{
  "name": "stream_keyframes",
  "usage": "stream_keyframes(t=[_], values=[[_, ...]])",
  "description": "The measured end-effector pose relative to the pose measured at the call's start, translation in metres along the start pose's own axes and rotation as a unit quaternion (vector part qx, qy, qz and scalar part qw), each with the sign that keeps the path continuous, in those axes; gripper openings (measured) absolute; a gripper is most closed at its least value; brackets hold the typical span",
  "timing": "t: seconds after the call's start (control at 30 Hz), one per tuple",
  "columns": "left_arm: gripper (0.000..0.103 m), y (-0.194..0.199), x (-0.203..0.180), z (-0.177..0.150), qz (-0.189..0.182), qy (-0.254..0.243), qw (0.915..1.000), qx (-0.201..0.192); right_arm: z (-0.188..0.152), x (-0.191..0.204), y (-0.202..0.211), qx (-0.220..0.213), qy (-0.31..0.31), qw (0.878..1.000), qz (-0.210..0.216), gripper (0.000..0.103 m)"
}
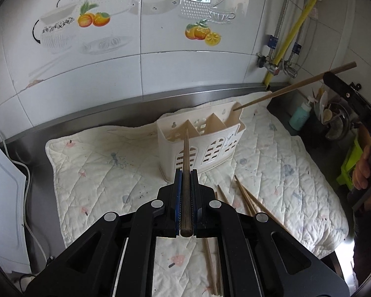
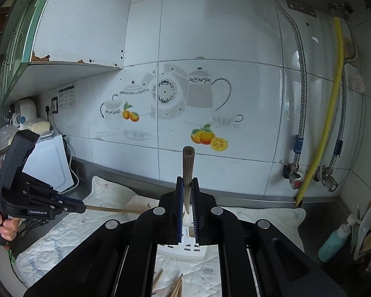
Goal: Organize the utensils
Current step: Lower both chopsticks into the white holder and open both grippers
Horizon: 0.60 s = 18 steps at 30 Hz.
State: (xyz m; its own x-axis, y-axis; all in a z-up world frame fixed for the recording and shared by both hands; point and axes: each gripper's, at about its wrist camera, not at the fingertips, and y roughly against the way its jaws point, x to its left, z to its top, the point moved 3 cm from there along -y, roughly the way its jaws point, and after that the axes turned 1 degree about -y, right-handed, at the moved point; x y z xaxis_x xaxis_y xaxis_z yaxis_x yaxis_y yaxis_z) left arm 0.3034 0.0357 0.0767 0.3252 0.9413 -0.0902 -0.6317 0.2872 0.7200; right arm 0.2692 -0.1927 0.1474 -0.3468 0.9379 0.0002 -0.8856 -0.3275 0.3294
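Note:
My left gripper [image 1: 186, 173] is shut on a dark wooden chopstick [image 1: 186, 153] whose tip points into the left compartment of the cream utensil caddy [image 1: 210, 148] standing on the quilted mat [image 1: 91, 163]. My right gripper [image 2: 187, 183] is shut on another chopstick [image 2: 188, 165], held upright above the caddy [image 2: 185, 247]. In the left wrist view that chopstick [image 1: 294, 87] slants down from the right gripper [image 1: 334, 78], its tip over the caddy's right compartment. Several loose chopsticks [image 1: 247, 198] lie on the mat in front of the caddy.
A tiled wall and steel backsplash [image 1: 136, 104] stand behind the mat. A teal bottle [image 1: 299, 116] and a pot of utensils [image 1: 331, 121] sit at the right. Pipes and valves [image 2: 309, 173] run down the wall. A white appliance [image 2: 49, 158] stands at the left.

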Motion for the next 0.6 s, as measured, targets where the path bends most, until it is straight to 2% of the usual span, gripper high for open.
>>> stream_keyframes(t=[0.4,0.6], values=[[0.006,-0.023,0.002,0.046,0.002,0.031,0.9991,-0.028,-0.016,-0.008,-0.062,0.084,-0.009,0.996,-0.01,0.006],[0.006,-0.033,0.003,0.055,-0.005,0.046,0.9983,-0.034,-0.025,-0.014,-0.088,0.117,-0.013,0.993,-0.018,0.006]])
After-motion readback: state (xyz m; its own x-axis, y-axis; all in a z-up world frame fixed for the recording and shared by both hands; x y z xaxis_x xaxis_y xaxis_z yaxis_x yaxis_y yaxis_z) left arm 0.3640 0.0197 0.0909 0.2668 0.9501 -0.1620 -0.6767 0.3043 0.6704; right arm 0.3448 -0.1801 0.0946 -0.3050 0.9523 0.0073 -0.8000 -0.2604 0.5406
